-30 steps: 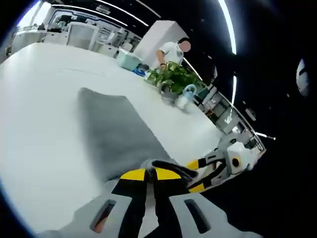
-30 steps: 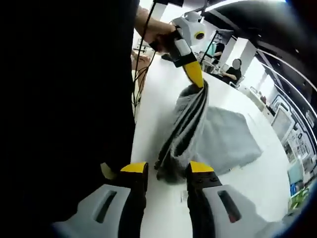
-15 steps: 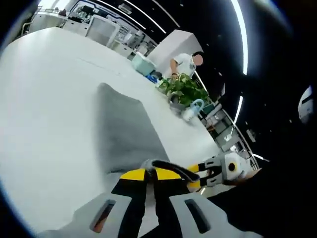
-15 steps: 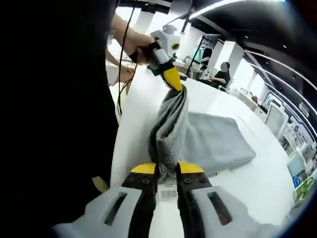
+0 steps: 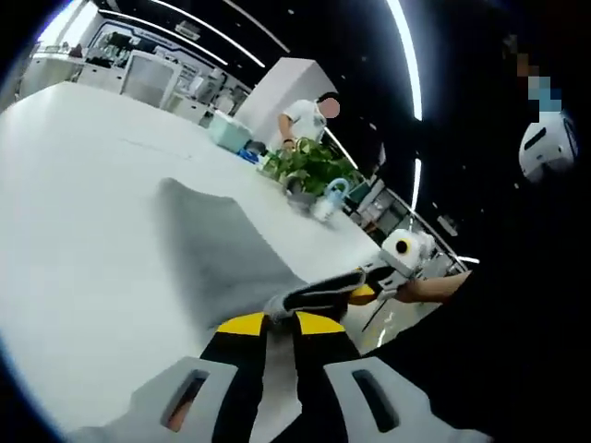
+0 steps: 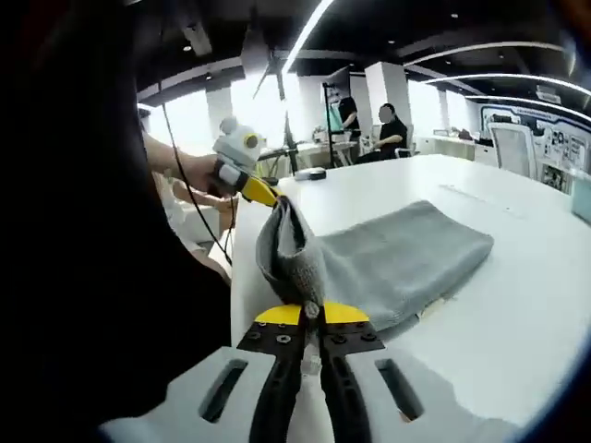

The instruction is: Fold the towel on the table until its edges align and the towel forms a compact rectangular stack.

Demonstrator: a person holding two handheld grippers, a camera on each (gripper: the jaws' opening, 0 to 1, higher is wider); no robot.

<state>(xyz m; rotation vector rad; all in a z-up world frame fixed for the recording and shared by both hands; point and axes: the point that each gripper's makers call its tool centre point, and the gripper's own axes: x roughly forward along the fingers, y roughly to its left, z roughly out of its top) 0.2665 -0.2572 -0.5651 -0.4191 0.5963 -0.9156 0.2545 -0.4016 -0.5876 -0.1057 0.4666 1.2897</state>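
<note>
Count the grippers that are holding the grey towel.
2. The left gripper is shut on one near corner of the grey towel; the right gripper is shut on the other near corner.

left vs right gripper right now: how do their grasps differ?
Both are shut on the grey towel. The left gripper pinches a corner at the table's near edge. The right gripper pinches the other near corner. Between them the towel edge is lifted, slack.

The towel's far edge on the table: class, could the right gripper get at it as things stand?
Probably not yet. The right gripper is shut on the towel at a near corner, as is the left gripper. The white table looks unobstructed, but it must let go first.
</note>
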